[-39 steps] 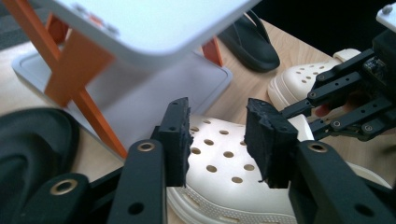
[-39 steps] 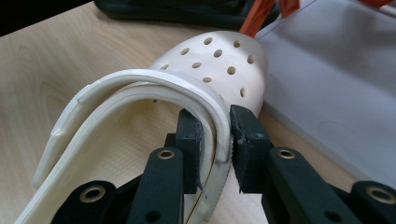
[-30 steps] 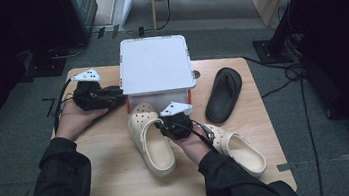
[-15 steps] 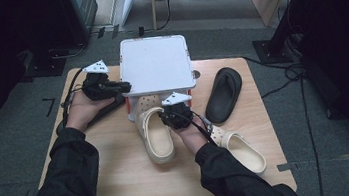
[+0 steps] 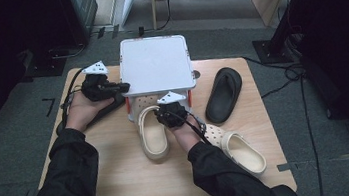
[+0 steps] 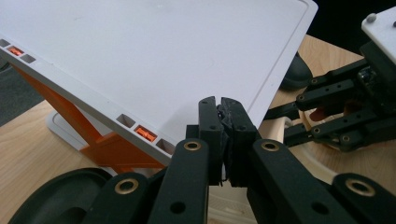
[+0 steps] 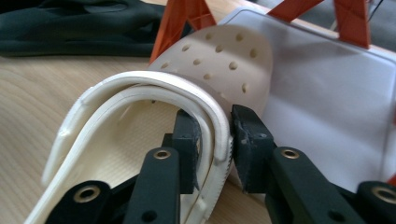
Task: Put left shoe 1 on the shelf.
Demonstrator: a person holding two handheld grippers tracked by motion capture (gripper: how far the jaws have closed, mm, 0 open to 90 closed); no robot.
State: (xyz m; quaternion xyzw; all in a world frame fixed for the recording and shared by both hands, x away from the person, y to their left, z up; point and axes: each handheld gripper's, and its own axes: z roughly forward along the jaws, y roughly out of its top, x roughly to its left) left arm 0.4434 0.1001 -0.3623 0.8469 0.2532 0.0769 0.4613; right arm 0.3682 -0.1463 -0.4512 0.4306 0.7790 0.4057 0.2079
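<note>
The work in hand looks like stowing shoes on a small white rack (image 5: 156,65) with orange legs that stands at the table's twelve o'clock. It seems about a quarter done at best. The right gripper (image 7: 214,140) has its jaws around the side rim and folded-forward strap of a cream clog (image 7: 154,107), the pads close on either side. These jaws have just been opening a little, so the grip looks loosened or about to let go. The clog's perforated toe already sits on the rack's lower shelf, under the white top, while its heel end lies out on the wooden table (image 5: 122,180) toward six o'clock.

The left gripper (image 6: 219,123) has just closed fully, its pads pressed together with nothing between them. It rests at the rack's top board at the nine o'clock edge, perhaps steadying it.

Left to do, as I judge it: push this clog fully in, then place its mate, the second cream clog (image 5: 236,146) at four o'clock, the black sandal (image 5: 223,94) at two o'clock, and the other black sandal (image 6: 51,196) lying under the left hand at nine o'clock
</note>
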